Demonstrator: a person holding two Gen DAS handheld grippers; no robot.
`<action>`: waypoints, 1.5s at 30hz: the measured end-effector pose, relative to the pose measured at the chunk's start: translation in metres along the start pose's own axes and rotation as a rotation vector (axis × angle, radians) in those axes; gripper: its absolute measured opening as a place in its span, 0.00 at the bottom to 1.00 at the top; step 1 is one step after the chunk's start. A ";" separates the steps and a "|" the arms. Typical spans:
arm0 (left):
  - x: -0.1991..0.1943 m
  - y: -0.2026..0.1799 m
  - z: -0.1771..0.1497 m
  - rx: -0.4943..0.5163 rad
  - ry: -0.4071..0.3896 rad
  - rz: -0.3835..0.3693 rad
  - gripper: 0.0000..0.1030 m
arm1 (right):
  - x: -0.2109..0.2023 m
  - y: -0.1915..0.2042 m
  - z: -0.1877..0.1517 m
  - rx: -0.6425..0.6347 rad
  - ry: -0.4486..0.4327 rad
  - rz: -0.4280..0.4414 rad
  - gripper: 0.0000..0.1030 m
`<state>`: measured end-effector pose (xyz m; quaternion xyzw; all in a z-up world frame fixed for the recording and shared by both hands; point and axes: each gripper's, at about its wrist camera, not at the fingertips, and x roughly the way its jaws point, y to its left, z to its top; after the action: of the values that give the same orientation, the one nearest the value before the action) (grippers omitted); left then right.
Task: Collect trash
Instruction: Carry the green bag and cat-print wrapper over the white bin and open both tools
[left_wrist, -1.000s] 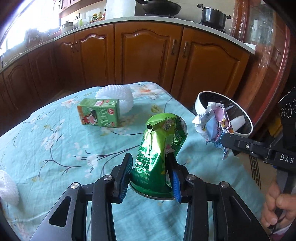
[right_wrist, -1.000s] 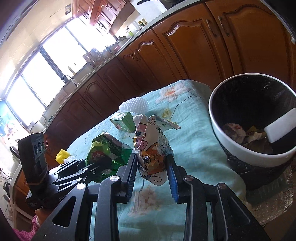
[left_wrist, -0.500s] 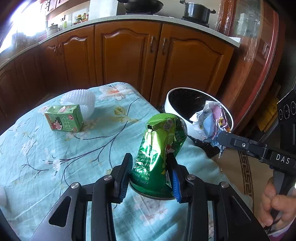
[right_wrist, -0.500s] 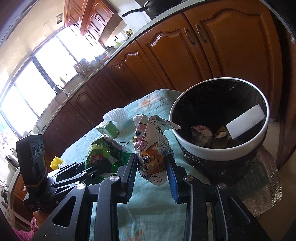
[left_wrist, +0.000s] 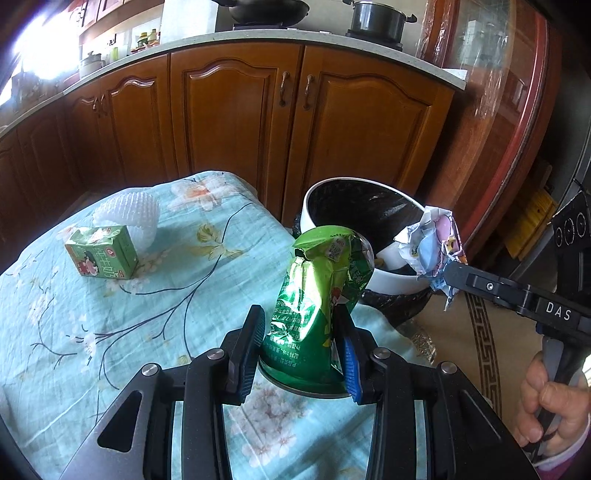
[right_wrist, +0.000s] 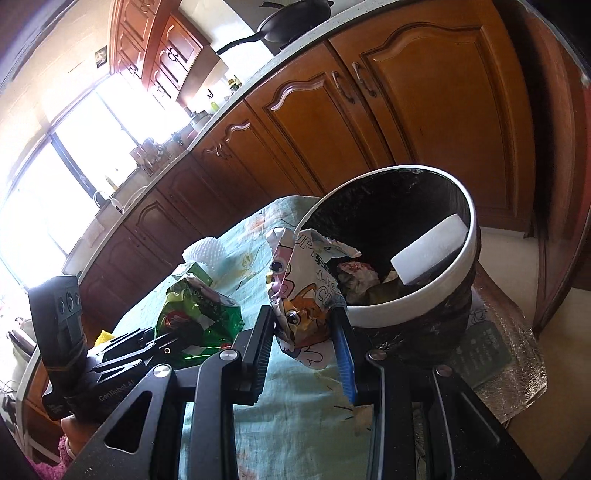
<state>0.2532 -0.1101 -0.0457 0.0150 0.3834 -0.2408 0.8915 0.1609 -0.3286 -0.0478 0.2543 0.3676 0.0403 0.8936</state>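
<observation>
Left wrist view – we see the left gripper (left_wrist: 301, 347) clamped on a crumpled green snack bag (left_wrist: 317, 291) above the floral tablecloth (left_wrist: 147, 295) | right gripper (right_wrist: 304, 347) pinching a cartoon-print wrapper (right_wrist: 303, 288) – just beside the white-rimmed trash bin (right_wrist: 406, 310) | green milk carton (left_wrist: 101, 256) lies on the cloth, touching a white foam net (left_wrist: 127, 214).

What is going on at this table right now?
A person is clearing trash with two handheld grippers. The left gripper grips a crumpled green snack bag; the right gripper grips a cartoon-printed wrapper near the trash bin. A green carton and white foam netting lie on the table.
</observation>
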 end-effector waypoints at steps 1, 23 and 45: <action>0.001 -0.002 0.001 0.002 0.000 -0.001 0.36 | -0.002 -0.001 0.000 0.002 -0.003 -0.002 0.31; 0.043 -0.032 0.058 0.028 -0.002 -0.031 0.36 | 0.009 -0.032 0.045 0.002 -0.008 -0.091 0.31; 0.133 -0.050 0.094 0.033 0.111 0.000 0.36 | 0.045 -0.059 0.081 -0.003 0.069 -0.152 0.32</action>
<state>0.3732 -0.2297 -0.0636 0.0430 0.4284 -0.2461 0.8684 0.2413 -0.4025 -0.0566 0.2227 0.4165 -0.0185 0.8813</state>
